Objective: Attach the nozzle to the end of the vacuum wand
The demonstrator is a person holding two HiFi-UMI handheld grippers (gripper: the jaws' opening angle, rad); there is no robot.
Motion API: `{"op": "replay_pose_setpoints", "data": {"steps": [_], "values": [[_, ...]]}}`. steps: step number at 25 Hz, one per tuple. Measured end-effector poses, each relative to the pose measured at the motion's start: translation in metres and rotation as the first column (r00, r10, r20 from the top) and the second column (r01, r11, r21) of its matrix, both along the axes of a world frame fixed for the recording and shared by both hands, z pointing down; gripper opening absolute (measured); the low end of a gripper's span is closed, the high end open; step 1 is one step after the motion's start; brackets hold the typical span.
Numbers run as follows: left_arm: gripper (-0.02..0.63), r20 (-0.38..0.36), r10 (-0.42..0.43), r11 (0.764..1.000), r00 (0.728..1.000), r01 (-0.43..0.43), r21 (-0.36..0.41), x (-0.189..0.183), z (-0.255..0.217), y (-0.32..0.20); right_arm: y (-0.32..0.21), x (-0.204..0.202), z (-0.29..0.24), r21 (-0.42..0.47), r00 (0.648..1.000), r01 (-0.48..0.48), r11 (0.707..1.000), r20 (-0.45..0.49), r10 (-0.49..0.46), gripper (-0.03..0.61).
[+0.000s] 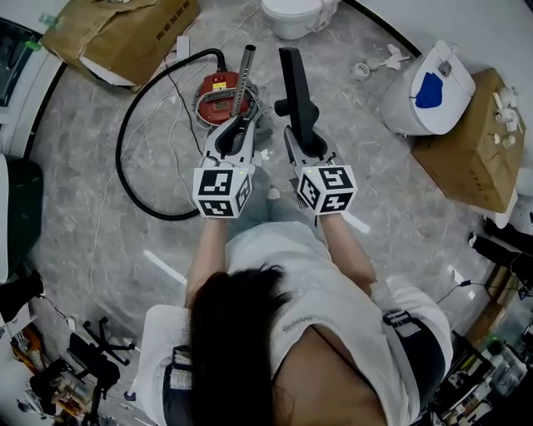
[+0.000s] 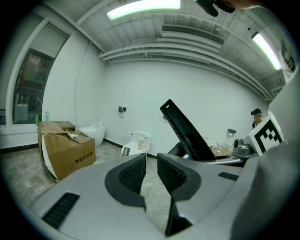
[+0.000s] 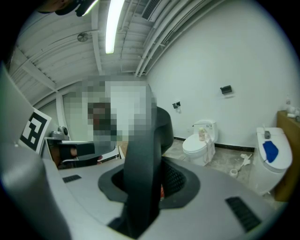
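Observation:
My right gripper point(image 1: 306, 146) is shut on a long black nozzle point(image 1: 293, 83), which sticks up and away from its jaws. The same nozzle point(image 3: 140, 178) fills the gap between the right pads and shows as a slanted black bar point(image 2: 187, 133) in the left gripper view. A metal vacuum wand point(image 1: 246, 75) runs from under my left gripper point(image 1: 236, 133) out over the red vacuum point(image 1: 218, 91). Only the wand's silvery end point(image 2: 125, 151) peeks above the left jaw. The left gripper point(image 2: 151, 171) has a narrow gap with only floor showing through it.
A black hose point(image 1: 125, 158) loops over the floor at left, from the vacuum round under my left arm. A cardboard box point(image 1: 117, 33) lies at the back left and another point(image 1: 470, 141) at right beside a white toilet point(image 1: 425, 91). A second toilet point(image 1: 291, 17) stands ahead.

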State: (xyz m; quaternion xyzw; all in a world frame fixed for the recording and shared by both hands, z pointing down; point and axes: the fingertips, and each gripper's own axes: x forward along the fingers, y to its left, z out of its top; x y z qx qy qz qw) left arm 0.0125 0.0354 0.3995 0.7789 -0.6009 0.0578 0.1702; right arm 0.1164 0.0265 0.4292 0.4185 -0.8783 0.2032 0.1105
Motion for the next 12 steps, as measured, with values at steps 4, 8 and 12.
{"op": "replay_pose_setpoints", "data": {"steps": [4, 8, 12], "values": [[0.075, -0.005, -0.01, 1.0, 1.0, 0.01, -0.003, -0.008, 0.003, -0.008, -0.009, -0.005, 0.002, -0.003, 1.0, 0.003, 1.0, -0.001, -0.003, 0.124], [0.075, -0.007, -0.014, 1.0, 1.0, 0.014, -0.015, -0.015, 0.008, -0.016, -0.015, -0.011, 0.004, -0.007, 1.0, 0.005, 1.0, -0.009, -0.006, 0.124], [0.075, -0.007, -0.011, 1.0, 1.0, 0.011, -0.021, -0.02, 0.01, -0.03, -0.029, -0.015, 0.005, -0.012, 1.0, 0.003, 1.0, -0.012, -0.003, 0.124]]}}
